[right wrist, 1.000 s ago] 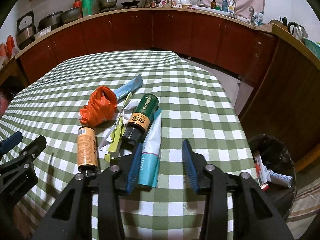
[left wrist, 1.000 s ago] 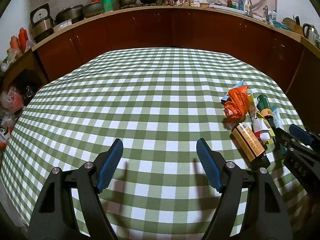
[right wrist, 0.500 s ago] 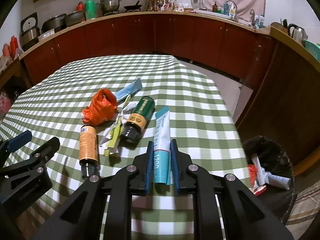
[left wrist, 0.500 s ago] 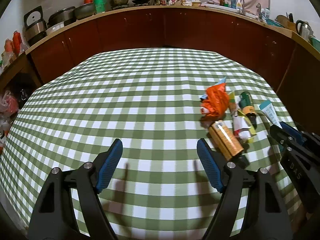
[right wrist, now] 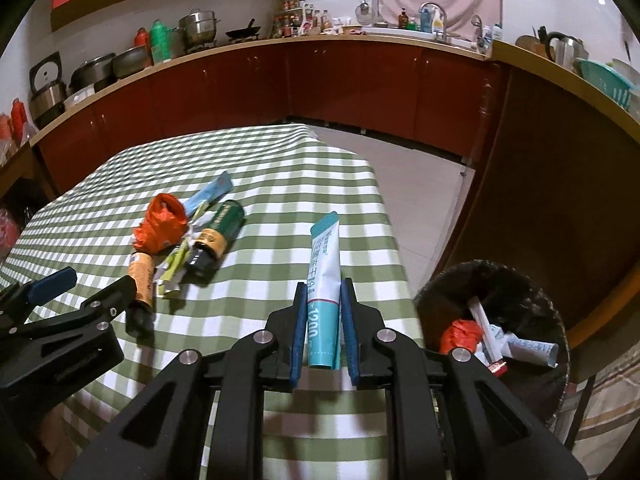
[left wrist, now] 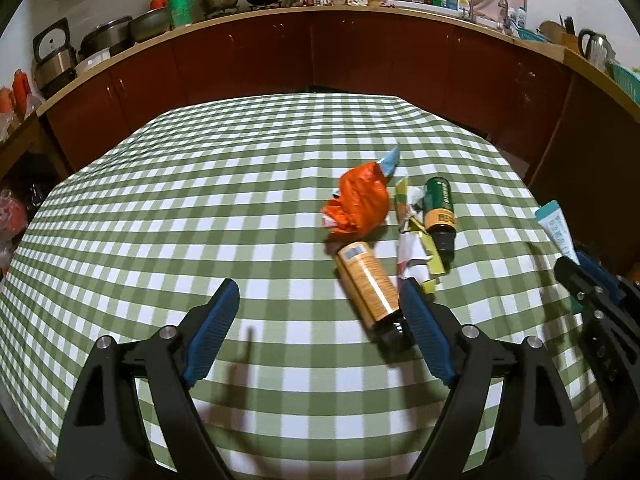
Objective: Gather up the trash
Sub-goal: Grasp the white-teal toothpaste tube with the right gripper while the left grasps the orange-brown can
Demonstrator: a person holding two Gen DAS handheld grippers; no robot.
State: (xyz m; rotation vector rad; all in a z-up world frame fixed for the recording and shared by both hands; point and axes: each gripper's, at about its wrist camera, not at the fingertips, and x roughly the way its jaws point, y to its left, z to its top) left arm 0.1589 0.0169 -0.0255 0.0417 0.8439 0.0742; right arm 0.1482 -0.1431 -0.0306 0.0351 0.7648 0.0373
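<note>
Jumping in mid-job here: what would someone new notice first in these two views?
The right gripper clamps a teal-and-white tube, lifted beside the black trash bin that already holds scraps. Left of it on the checked tablecloth lies a cluster: orange bag, orange can, green bottle. The left gripper is open by the can.

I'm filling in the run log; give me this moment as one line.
right gripper: shut on toothpaste tube, raised beside trash bin | left gripper: open by orange bottle | phase: carry to bin

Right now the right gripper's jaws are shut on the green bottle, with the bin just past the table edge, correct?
Not the green bottle. The right wrist view shows the right gripper shut on the teal tube; the bottle lies on the table. The bin is past the edge.
</note>
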